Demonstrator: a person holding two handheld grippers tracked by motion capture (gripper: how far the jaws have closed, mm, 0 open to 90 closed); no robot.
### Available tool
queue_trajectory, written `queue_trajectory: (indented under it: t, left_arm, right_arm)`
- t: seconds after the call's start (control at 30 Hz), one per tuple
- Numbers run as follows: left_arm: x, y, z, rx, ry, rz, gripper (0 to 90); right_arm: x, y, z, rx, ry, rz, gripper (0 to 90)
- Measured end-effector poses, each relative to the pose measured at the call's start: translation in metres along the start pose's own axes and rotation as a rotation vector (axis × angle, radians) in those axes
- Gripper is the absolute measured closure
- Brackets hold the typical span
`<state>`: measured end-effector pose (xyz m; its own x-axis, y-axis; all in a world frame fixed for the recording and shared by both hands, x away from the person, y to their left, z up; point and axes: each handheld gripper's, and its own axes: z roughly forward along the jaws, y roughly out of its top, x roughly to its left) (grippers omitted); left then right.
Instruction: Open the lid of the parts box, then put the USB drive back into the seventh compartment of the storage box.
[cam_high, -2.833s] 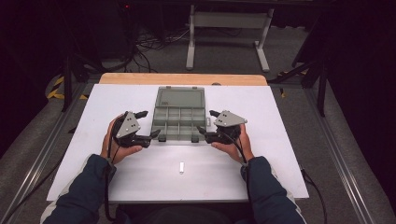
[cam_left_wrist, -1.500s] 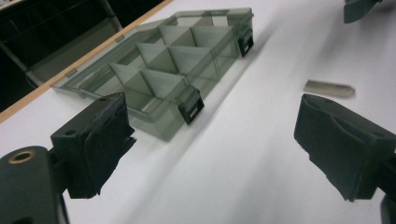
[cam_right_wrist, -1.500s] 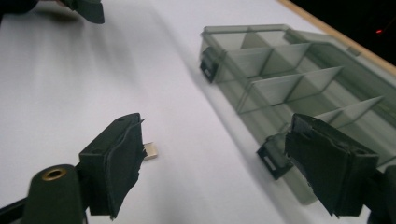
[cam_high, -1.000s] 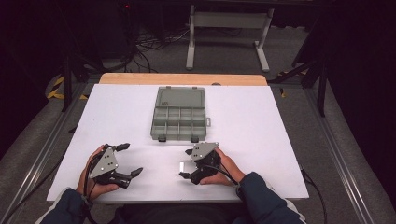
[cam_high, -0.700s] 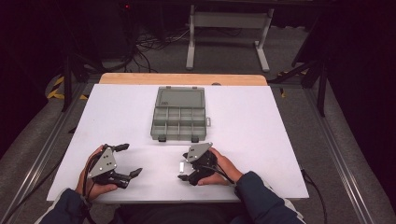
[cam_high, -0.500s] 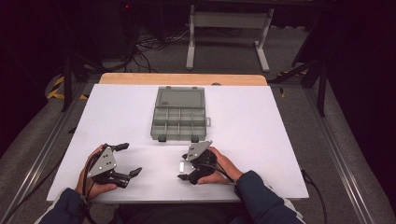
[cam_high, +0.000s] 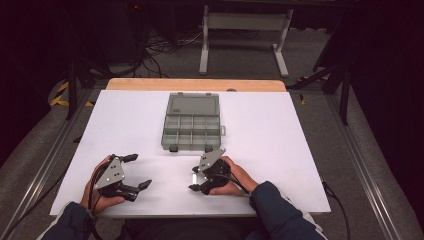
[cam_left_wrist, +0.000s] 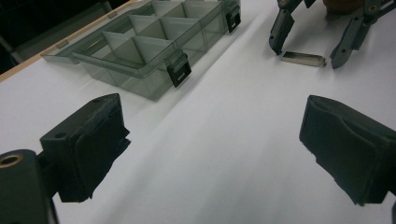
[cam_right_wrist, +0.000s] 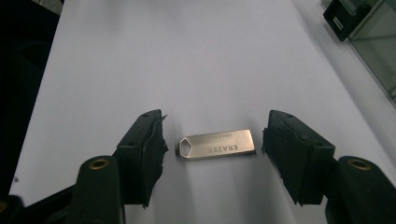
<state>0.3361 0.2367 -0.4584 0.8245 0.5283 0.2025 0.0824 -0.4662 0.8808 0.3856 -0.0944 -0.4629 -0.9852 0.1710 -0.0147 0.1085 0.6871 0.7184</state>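
Note:
A small silver USB stick (cam_right_wrist: 217, 144) lies flat on the white table (cam_high: 280, 150), near the front edge. My right gripper (cam_right_wrist: 214, 148) straddles it. Its jaws have just been closing, and a gap remains on each side between pads and stick, so it is open. From the left gripper view the same stick (cam_left_wrist: 303, 58) lies between the right gripper's fingertips (cam_left_wrist: 279, 44). My left gripper (cam_high: 140, 170) rests at the front left, open, jaws wide and empty (cam_left_wrist: 210, 154). The right gripper (cam_high: 196, 179) sits just in front of a grey compartment box (cam_high: 194, 121).
The grey box (cam_left_wrist: 140, 51) stands open at mid-table, its lid laid back and its black latches facing me; one latch corner (cam_right_wrist: 343, 14) is ahead and to the right of the right gripper. A wooden strip (cam_high: 195, 84) edges the far side.
Both grippers have come back from the box to the near edge. Over the last second the right gripper settled over the stick and its jaws narrowed; the left one stayed still.

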Motion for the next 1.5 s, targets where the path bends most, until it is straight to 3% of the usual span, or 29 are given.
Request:
queue_trajectory:
  t: [0.33, 0.67, 0.9, 1.5]
  left_arm:
    - [0.000, 0.000, -0.001, 0.001, 0.004, -0.005, 7.9]
    - [0.001, 0.000, -0.001, 0.004, 0.002, -0.008, 7.9]
    - [0.000, 0.000, -0.001, 0.007, 0.008, -0.007, 7.8]
    - [-0.001, 0.000, -0.002, 0.012, 0.006, -0.005, 7.4]
  right_arm:
    - [0.001, 0.000, -0.001, -0.010, 0.008, -0.025, 53.9]
    - [0.004, 0.001, -0.002, -0.009, 0.006, -0.044, 54.2]
    - [0.007, 0.002, -0.003, -0.004, -0.024, -0.072, 54.2]
    - [0.008, 0.007, -0.024, -0.069, -0.093, -0.083, 54.2]
